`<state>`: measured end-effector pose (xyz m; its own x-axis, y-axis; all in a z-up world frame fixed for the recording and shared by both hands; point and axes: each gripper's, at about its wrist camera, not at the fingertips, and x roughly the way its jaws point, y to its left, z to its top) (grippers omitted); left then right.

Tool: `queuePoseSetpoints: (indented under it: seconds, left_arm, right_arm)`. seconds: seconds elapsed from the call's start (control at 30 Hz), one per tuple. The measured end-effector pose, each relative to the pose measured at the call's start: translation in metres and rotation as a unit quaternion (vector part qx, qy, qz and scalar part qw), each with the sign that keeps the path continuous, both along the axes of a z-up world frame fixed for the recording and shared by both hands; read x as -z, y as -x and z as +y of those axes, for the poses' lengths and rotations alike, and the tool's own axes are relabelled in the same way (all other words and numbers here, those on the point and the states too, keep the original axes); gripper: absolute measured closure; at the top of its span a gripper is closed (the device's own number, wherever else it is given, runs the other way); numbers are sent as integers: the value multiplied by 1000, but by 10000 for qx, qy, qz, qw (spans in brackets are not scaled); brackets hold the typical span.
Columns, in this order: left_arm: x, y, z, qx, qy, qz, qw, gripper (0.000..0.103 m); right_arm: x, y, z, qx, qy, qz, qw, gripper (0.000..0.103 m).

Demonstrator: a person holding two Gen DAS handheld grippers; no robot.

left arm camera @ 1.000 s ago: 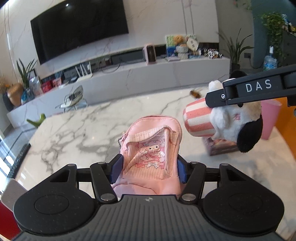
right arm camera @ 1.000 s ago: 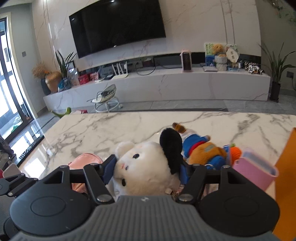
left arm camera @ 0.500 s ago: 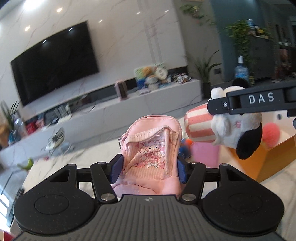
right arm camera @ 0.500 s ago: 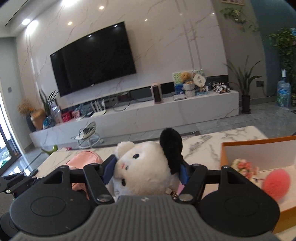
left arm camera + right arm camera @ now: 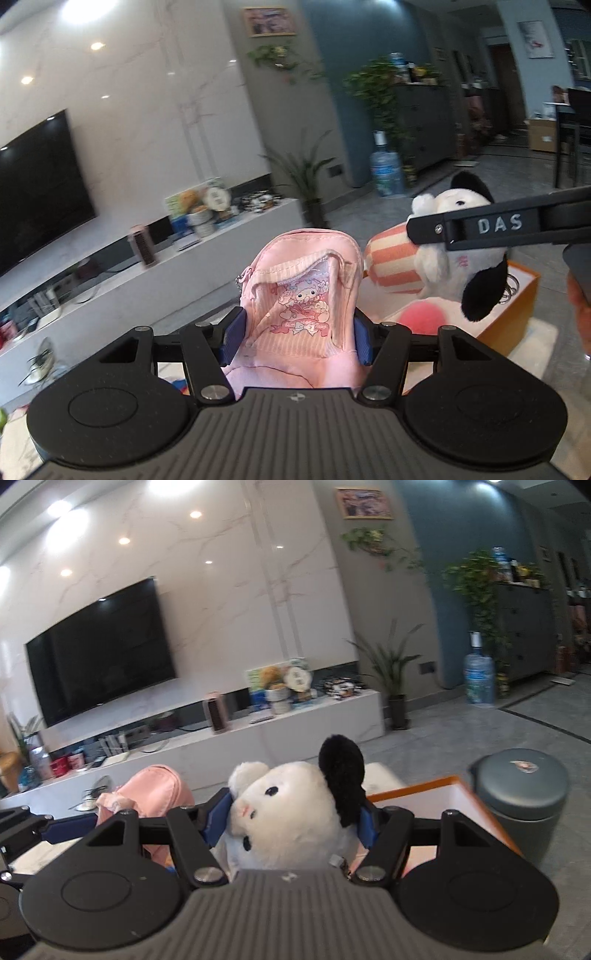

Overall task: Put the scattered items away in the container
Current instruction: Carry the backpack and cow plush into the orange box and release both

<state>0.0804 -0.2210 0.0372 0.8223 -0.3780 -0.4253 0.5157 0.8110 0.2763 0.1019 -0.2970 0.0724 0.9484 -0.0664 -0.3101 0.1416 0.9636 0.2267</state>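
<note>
My left gripper is shut on a small pink backpack with a cartoon print and holds it up in the air. My right gripper is shut on a white plush dog with black ears; the dog also shows in the left wrist view, in a striped orange shirt, above an orange box. The box's orange rim lies just right of the dog. A pink ball lies inside the box. The backpack also shows in the right wrist view, left of the dog.
A dark grey lidded canister stands right of the box. The marble table shows under the box. Behind are a TV, a low white console and a water bottle on the floor.
Both grippers have swung right with their loads, from over the marble table to the orange box. The TV has slid left in both views and the box has come under the dog.
</note>
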Motion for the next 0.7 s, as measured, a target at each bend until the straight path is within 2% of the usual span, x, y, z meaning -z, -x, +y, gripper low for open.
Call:
queuePoseSetpoints:
  seconds: [0.17,0.3,0.53,0.7]
  left_arm:
    - [15,-11,-42,353,-322,121,9988,35]
    - [32,-24,-61,457,-498,450,9967,34]
    - [58,-54,-84,513,-759,864,9920,34]
    - [75,-61,-95,549,-1007,1100,9873,34]
  right_arm:
    - [12,-9,-41,191,-11,245,9995,34]
    - [32,-27,-67,209,-119,564,9981,34]
    - [73,-62,-89,-20,-436,1209,9917,33]
    - [95,-80,-97,-382,-645,1642,9836,33]
